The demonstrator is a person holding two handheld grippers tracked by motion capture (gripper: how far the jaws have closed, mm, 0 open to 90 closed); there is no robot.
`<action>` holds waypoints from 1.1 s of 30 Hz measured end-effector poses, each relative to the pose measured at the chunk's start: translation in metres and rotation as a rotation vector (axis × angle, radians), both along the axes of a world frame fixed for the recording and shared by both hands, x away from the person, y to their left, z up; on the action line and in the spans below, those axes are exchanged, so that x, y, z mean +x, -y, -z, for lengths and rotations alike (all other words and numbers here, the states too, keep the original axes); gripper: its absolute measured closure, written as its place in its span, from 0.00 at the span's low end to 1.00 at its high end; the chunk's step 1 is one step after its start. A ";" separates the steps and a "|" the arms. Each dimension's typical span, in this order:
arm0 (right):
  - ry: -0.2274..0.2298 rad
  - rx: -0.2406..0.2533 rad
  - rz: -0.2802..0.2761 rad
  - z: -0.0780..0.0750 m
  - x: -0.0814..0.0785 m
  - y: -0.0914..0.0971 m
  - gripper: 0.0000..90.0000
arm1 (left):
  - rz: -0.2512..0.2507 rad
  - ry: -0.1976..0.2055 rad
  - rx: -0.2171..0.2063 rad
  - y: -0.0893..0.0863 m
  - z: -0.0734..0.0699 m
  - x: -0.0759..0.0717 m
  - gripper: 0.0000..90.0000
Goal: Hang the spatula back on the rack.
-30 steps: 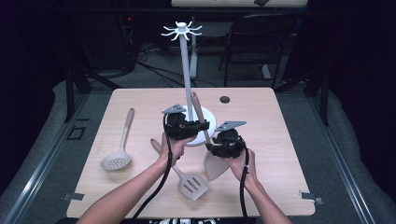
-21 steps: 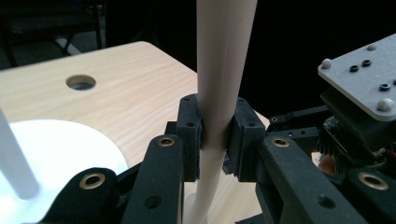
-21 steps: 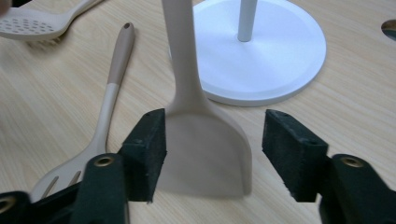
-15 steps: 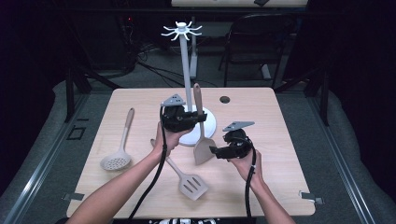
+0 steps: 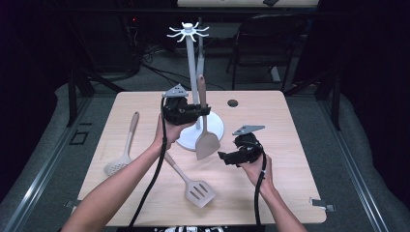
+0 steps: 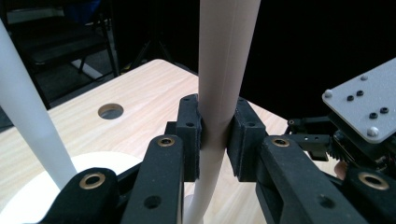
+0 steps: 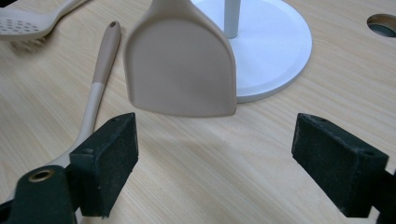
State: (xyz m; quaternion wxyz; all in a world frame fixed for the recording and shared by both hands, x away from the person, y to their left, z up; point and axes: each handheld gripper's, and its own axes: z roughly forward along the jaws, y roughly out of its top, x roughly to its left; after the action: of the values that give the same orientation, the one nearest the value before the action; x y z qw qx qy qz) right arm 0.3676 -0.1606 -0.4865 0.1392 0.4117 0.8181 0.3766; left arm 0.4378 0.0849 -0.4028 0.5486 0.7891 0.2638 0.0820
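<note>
I am gripping the solid spatula (image 5: 205, 126) by its handle with my left gripper (image 5: 187, 112); in the left gripper view the pads (image 6: 190, 135) are pressing on either side of the pale shaft, and the spatula is hanging blade-down just in front of the stand (image 5: 195, 82). My right gripper (image 5: 227, 157) is standing wide open with nothing between its jaws, which have just been opening; the blade (image 7: 181, 65) is hovering just ahead of its pads (image 7: 112, 161) and above the worktop (image 5: 270, 193).

I am judging the main risk to be the grip itself; the handle is round and smooth, so it could be swivelling or sliding down through the pads as I am lifting it toward the hooks (image 5: 188, 32). The stand's pole is sitting very near the handle, so a careless swing could be knocking the blade against the pole or the white base (image 7: 275, 46) and rocking the stand. The hooks are small and high, and I cannot tell from here how the handle's end is lining up with them.

Further out, the slotted turner (image 5: 193, 186) is lying on the worktop near my left forearm; the skimmer (image 5: 123, 150) is lying well apart at the left.
</note>
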 end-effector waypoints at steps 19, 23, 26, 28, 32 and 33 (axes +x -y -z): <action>-0.021 -0.054 -0.005 0.004 0.002 -0.002 0.00 | 0.017 0.036 0.029 -0.006 -0.025 0.019 0.85; -0.021 -0.069 -0.006 0.005 0.002 -0.004 0.00 | 0.018 0.046 0.027 -0.006 -0.032 0.022 0.85; -0.024 -0.065 -0.010 0.006 0.002 -0.004 0.00 | 0.021 0.052 0.025 -0.006 -0.037 0.024 0.85; -0.029 -0.072 -0.011 0.006 0.002 -0.003 0.00 | 0.022 0.056 0.028 -0.006 -0.040 0.026 0.85; -0.031 -0.068 -0.012 0.007 0.003 -0.003 0.00 | 0.023 0.062 0.025 -0.005 -0.046 0.029 0.85; -0.032 -0.067 -0.012 0.008 0.003 -0.003 0.00 | 0.024 0.063 0.025 -0.005 -0.047 0.029 0.85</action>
State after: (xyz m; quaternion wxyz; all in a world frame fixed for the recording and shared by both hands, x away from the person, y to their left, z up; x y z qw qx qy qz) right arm 0.3708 -0.1573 -0.4941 0.1374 0.4078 0.8348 0.3433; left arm 0.4672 0.0901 -0.3556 0.5475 0.7961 0.2359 0.1037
